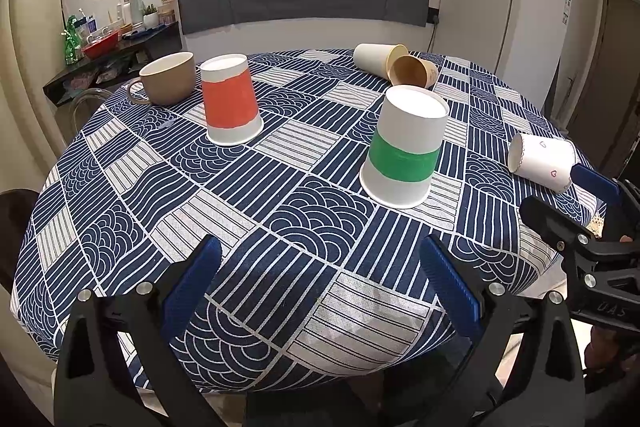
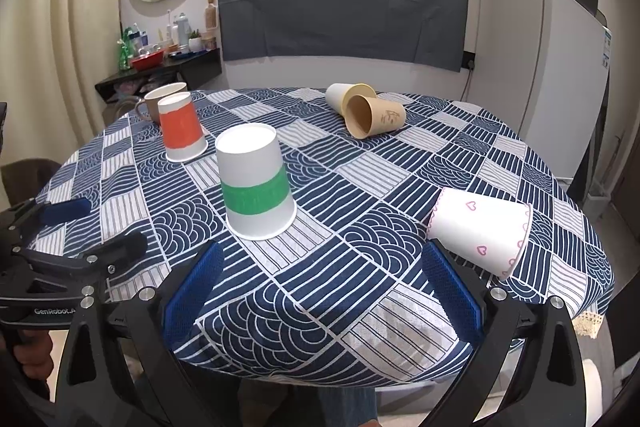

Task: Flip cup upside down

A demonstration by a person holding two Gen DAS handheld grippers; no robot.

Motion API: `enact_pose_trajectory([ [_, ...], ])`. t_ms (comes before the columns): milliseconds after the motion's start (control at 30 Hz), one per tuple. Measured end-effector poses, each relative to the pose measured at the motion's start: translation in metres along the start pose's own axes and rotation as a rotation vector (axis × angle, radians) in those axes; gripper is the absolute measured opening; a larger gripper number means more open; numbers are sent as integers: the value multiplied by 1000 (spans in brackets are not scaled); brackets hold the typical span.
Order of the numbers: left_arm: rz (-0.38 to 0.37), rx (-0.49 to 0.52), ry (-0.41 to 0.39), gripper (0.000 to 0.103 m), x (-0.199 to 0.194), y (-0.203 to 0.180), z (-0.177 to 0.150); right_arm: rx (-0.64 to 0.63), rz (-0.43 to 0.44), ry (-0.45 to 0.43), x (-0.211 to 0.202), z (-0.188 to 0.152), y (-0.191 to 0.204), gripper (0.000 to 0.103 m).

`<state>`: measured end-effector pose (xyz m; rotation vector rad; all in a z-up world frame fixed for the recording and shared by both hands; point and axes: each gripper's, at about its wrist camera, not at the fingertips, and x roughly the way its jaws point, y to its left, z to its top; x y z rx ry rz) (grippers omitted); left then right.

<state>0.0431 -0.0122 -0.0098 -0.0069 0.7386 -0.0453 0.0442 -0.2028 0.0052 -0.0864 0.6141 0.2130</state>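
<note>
A green-banded paper cup [image 1: 404, 147] [image 2: 256, 183] stands upside down mid-table. An orange-banded cup [image 1: 230, 99] [image 2: 182, 131] stands upside down further left. A white cup with pink hearts [image 1: 542, 161] [image 2: 480, 231] lies on its side at the right. A white cup [image 1: 374, 61] [image 2: 338, 97] and a brown cup [image 1: 412, 71] [image 2: 374, 117] lie on their sides at the back. My left gripper [image 1: 320, 287] is open and empty above the near table edge. My right gripper [image 2: 324, 287] is open and empty, its right finger close to the hearts cup.
A tan mug [image 1: 168, 79] [image 2: 154, 101] stands upright at the back left on the patterned tablecloth [image 1: 304, 211] [image 2: 360, 195]. A fridge [image 1: 500, 7] stands behind right, a cluttered shelf [image 1: 104, 43] behind left. The right gripper shows in the left view [image 1: 592, 211].
</note>
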Motion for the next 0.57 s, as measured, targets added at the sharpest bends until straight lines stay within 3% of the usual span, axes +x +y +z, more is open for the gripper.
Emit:
enact_pose_trajectory([
  [567, 38, 31, -10, 97, -1, -2, 0, 0, -8, 19, 4, -1, 2, 95],
])
